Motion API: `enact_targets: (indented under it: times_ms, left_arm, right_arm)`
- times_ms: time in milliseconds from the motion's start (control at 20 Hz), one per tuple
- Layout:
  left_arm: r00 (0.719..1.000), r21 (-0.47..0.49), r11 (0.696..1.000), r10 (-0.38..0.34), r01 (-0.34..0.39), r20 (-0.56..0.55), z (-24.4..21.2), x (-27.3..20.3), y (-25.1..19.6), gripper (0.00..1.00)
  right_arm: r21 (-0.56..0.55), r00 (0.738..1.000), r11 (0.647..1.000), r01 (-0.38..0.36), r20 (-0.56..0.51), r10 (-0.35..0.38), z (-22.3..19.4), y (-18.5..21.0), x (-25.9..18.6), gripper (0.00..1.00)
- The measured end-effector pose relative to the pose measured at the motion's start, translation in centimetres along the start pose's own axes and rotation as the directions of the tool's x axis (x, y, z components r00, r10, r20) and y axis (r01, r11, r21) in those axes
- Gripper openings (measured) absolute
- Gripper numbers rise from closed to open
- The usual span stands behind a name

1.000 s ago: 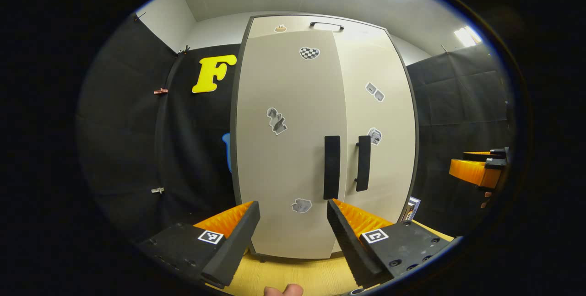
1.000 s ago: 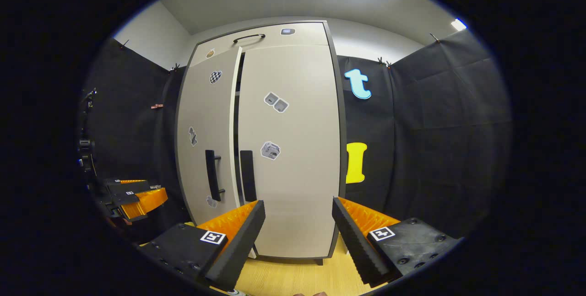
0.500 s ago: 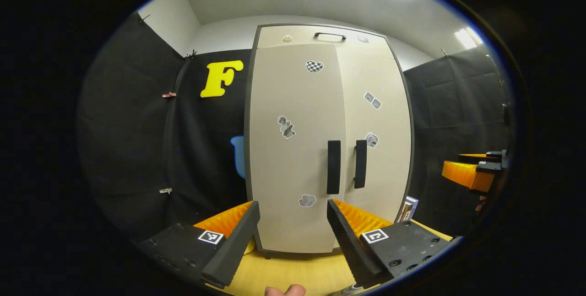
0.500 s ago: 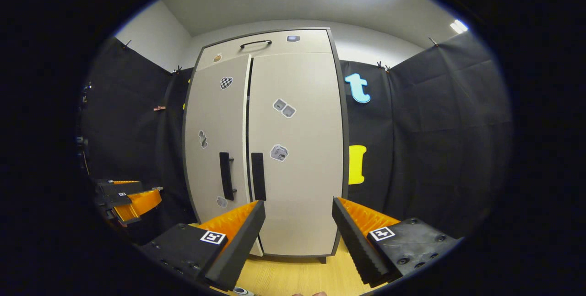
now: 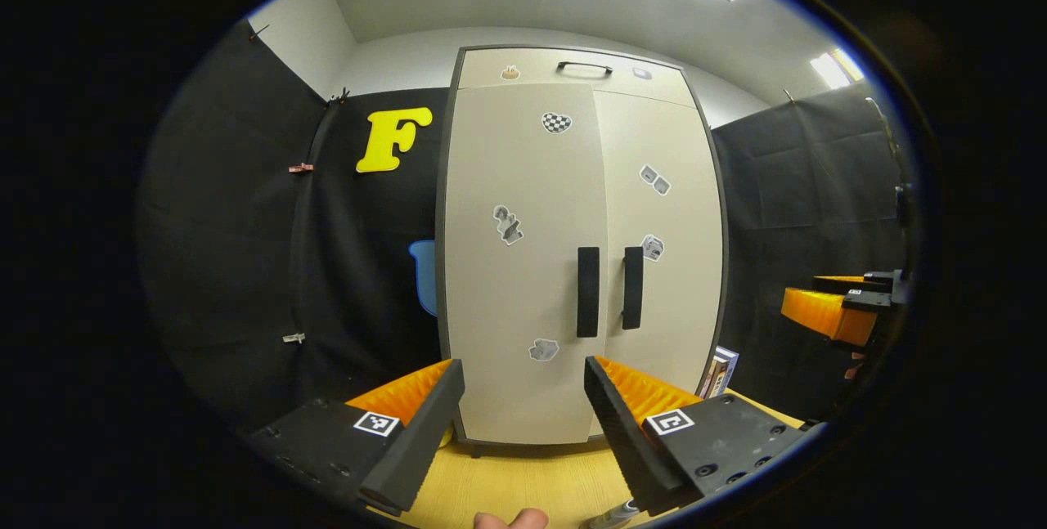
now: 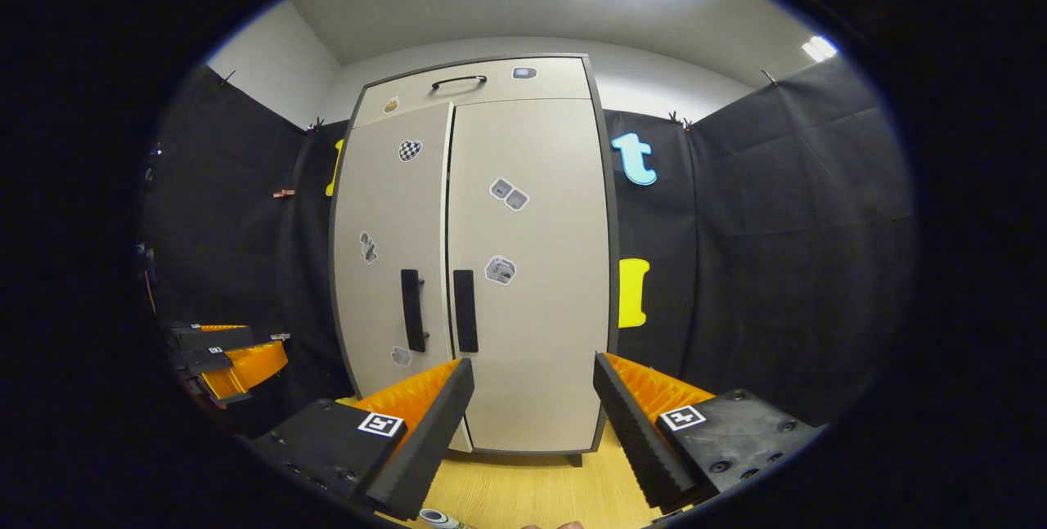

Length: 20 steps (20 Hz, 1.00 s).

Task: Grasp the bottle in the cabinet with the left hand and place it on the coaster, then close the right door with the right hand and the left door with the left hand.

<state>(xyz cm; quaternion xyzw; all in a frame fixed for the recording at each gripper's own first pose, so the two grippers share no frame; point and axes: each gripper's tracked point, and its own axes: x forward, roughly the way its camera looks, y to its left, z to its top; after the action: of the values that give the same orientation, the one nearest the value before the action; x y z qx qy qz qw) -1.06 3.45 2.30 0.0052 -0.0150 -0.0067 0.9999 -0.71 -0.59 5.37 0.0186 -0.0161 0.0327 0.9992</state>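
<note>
While both doors sit flush with the cabinet front, the left gripper hangs before the left door with its fingers spread wide and nothing between them. Its camera looks straight at that door's black handle, which stands upright just beside the right door's handle. At the near edge of the table, by the left gripper's right finger, the bottle pokes into view; so little of it shows that its long axis cannot be told, nor whether a coaster lies under it. In the right gripper view the bottle's cap shows at the near edge of the table, just right of that gripper's left finger. The right gripper faces the right door, fingers likewise spread and holding nothing. Books stand against the cabinet's right side.
</note>
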Motion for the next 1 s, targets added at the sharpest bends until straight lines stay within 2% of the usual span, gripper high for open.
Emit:
enact_targets:
  times_ms: [1000]
  left_arm:
    - [1.0, -0.011, 1.0, -0.005, 0.004, -0.008, 0.17, -0.21, -0.19, 0.94]
  right_arm:
    - [-0.01, 1.0, 1.0, -0.003, 0.002, 0.003, 0.12, 0.11, 0.0, 0.98]
